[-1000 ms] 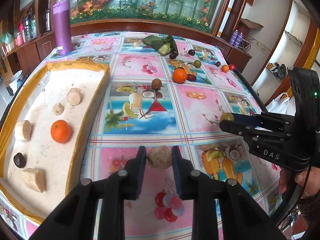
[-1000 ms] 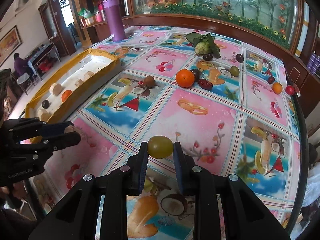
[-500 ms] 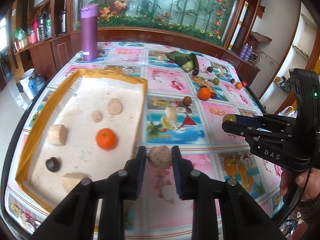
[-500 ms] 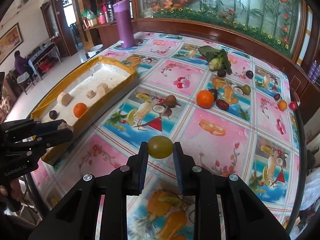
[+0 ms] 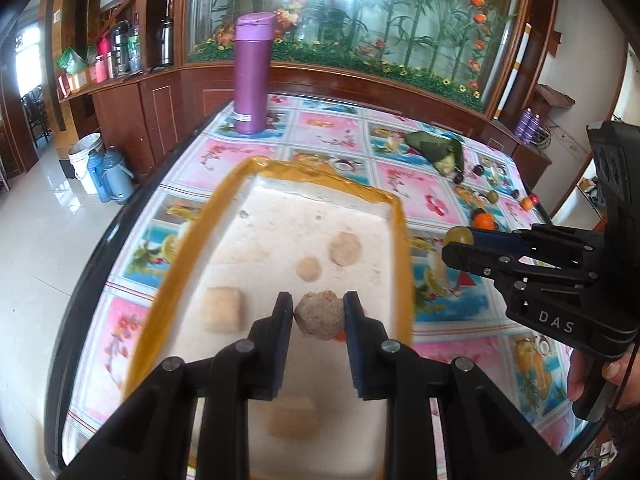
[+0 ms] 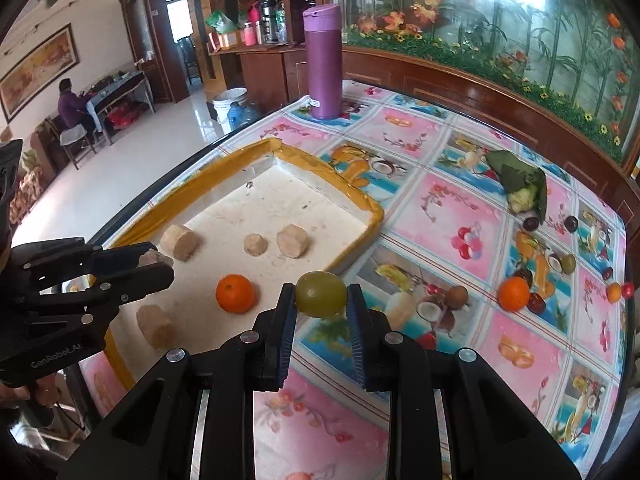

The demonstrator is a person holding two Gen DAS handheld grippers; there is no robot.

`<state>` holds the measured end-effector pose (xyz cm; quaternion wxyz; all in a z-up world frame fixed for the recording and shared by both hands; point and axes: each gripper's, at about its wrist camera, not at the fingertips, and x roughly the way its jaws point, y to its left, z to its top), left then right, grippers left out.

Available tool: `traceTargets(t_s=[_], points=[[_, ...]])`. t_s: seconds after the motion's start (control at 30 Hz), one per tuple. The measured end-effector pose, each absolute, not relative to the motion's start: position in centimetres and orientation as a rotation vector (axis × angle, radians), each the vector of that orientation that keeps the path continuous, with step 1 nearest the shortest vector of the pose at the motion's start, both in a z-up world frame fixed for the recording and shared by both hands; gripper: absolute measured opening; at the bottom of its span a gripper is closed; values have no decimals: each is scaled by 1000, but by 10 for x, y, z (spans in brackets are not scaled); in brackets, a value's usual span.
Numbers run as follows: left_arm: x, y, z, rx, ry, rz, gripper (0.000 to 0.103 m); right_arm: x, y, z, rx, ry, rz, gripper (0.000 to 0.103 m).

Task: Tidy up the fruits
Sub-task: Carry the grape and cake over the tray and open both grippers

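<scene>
My left gripper (image 5: 319,312) is shut on a rough tan-brown lump (image 5: 320,317) and holds it above the white tray with a yellow rim (image 5: 402,248). From the right wrist view it (image 6: 154,266) hangs over the tray's near left part. My right gripper (image 6: 321,300) is shut on a green grape (image 6: 321,294), just right of the tray's long side; it also shows in the left wrist view (image 5: 456,240). In the tray (image 6: 372,216) lie an orange (image 6: 235,293) and several tan pieces (image 6: 292,241).
A purple flask (image 6: 323,64) stands at the table's far corner. On the patterned cloth to the right lie a second orange (image 6: 513,293), a kiwi (image 6: 457,297), dark plums (image 6: 532,224), a leafy bundle (image 6: 522,188) and small red fruit (image 6: 627,290) near the table edge.
Both grippers have moved left, still holding their fruit. The left one has gone from over the cloth to above the tray. The right one has come up beside the tray.
</scene>
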<state>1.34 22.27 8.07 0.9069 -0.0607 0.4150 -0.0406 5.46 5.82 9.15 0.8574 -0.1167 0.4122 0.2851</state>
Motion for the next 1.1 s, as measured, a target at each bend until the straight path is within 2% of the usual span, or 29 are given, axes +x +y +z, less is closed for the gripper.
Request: traceTargets(t_s=[0.57, 1.1], points=[[97, 268, 45, -124, 971, -21, 28, 128, 120, 51, -273, 918, 582, 24], [118, 261, 26, -61, 1012, 1, 29, 141, 130, 30, -365, 902, 578, 24]])
